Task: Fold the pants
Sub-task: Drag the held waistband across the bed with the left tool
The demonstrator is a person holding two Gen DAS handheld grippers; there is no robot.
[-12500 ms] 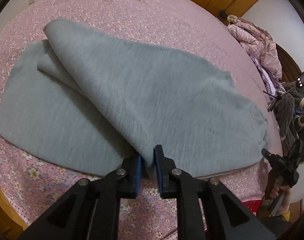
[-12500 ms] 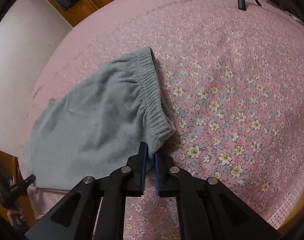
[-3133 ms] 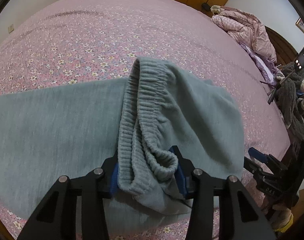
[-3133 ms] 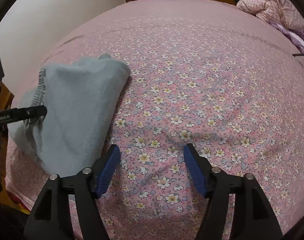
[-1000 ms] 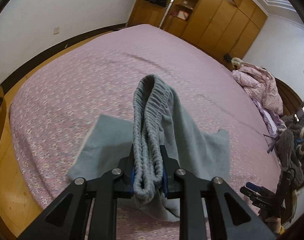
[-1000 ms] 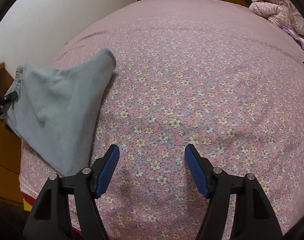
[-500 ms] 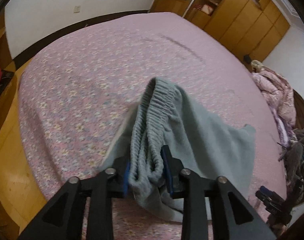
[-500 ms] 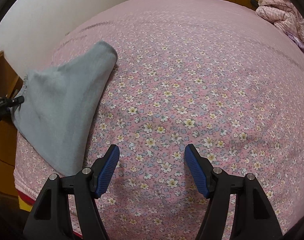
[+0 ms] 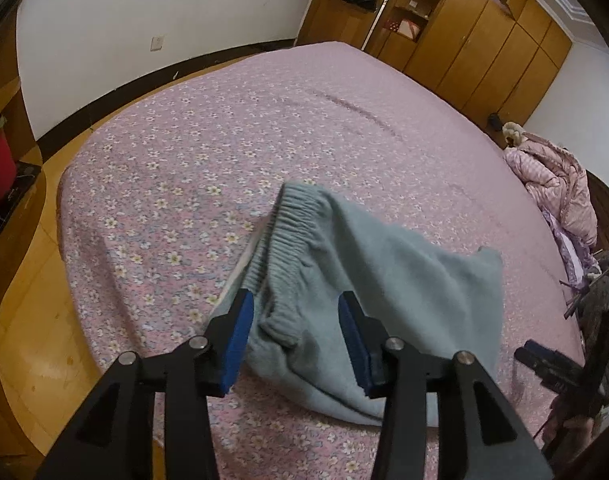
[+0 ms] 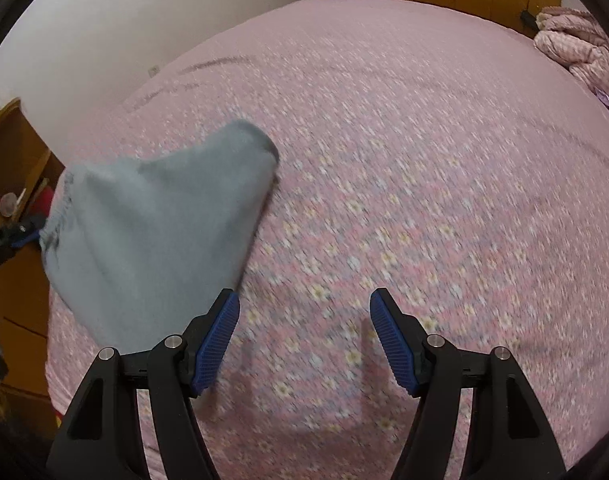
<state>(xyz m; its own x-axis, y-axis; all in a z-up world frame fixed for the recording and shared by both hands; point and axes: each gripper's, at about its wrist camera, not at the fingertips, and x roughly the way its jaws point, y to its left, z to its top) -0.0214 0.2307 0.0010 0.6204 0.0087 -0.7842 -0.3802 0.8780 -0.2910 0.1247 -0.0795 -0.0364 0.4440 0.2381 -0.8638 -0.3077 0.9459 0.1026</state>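
Left gripper (image 9: 298,334): blue-padded fingers spread wide, with the ribbed waistband (image 9: 282,240) of the pants lying loose between them; neither pad presses the cloth.
Right gripper (image 10: 304,338): fingers spread wide with nothing between them, over bare bedspread; the view is blurred.
Pants (image 9: 384,280): grey-blue, bunched in a folded heap near the bed's near corner, on the bedspread. In the left wrist view the waistband end rises toward the camera and the body slopes away to the right. In the right wrist view the same heap (image 10: 152,236) sits to the left of the right gripper, its lower edge just beside the left finger; whether they touch cannot be told.
Bedspread (image 9: 224,128): pink with small white flowers, covering the whole bed.
Around the bed: wooden floor (image 9: 28,344) on the left, wooden wardrobes (image 9: 484,52) along the far wall, a pink quilted jacket (image 9: 552,184) heaped at the far right edge.
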